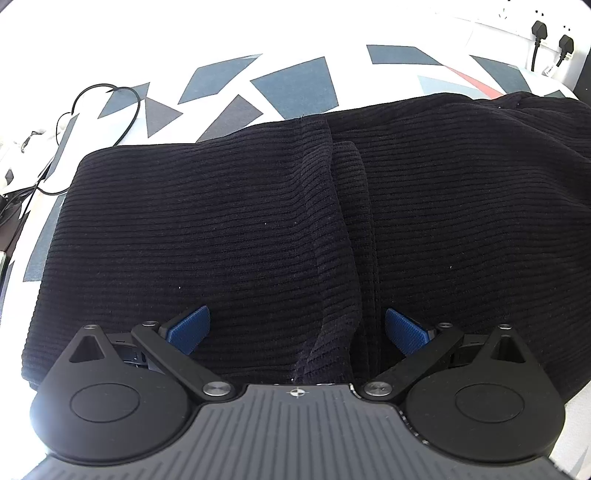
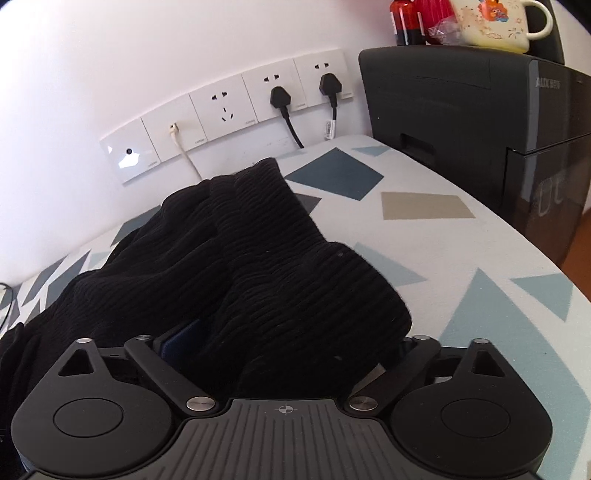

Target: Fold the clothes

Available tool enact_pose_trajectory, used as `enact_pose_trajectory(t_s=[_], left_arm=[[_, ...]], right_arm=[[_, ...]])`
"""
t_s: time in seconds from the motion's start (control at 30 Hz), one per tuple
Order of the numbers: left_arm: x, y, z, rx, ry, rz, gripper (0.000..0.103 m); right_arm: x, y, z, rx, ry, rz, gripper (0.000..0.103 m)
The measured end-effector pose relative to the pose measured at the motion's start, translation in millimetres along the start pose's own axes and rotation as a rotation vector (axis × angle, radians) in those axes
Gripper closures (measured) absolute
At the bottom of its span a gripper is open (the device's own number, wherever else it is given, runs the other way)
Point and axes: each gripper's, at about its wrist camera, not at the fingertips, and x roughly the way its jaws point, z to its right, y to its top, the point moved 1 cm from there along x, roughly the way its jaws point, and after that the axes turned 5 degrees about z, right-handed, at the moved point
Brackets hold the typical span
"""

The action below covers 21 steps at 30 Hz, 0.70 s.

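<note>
A black ribbed garment [image 1: 221, 221] lies spread on a cloth-covered table [image 1: 291, 85] with a grey and blue triangle pattern. Two layers overlap along a lengthwise edge down its middle. My left gripper [image 1: 297, 328] hovers just over the near hem, open, its blue pads [image 1: 190, 330] wide apart either side of that overlapping edge. In the right wrist view the same garment [image 2: 258, 258] is bunched into a heap. My right gripper [image 2: 284, 343] stands open with cloth piled between its fingers; one blue pad [image 2: 184, 339] peeks out, the other is hidden.
A black cable [image 1: 125, 122] loops on the table at the far left. A row of wall sockets [image 2: 236, 103] with two black plugs runs behind the table. A black appliance [image 2: 480, 129] stands at the right, with a mug [image 2: 495, 22] and red bottles [image 2: 410, 18] on top.
</note>
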Motion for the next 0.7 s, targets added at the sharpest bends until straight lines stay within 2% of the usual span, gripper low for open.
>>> enact_pose_trajectory(t_s=[0.1, 0.23, 0.3, 0.4, 0.6, 0.67, 0.7], left_arm=[[-2, -2, 2, -0.002, 0.004, 0.004, 0.0], [-5, -4, 5, -0.003, 0.01, 0.01, 0.0], [-7, -5, 6, -0.003, 0.013, 0.013, 0.0], [-9, -6, 8, -0.003, 0.015, 0.017, 0.0], [-12, -9, 10, -0.009, 0.019, 0.03, 0.0], [-12, -11, 8, -0.01, 0.02, 0.04, 0.0], [-14, -14, 8, -0.012, 0.02, 0.045, 0.0]], right_arm=[[-2, 4, 2, 0.054, 0.014, -0.012, 0.029], [-8, 10, 18, 0.157, 0.088, -0.015, 0.051], [-7, 11, 27, 0.203, 0.118, -0.026, 0.051], [-5, 10, 31, 0.2, 0.14, -0.018, 0.043], [-9, 4, 34, 0.143, 0.125, 0.003, 0.026], [-15, 0, 36, 0.124, 0.103, 0.026, 0.009], [-18, -2, 38, 0.116, 0.093, 0.038, 0.006]])
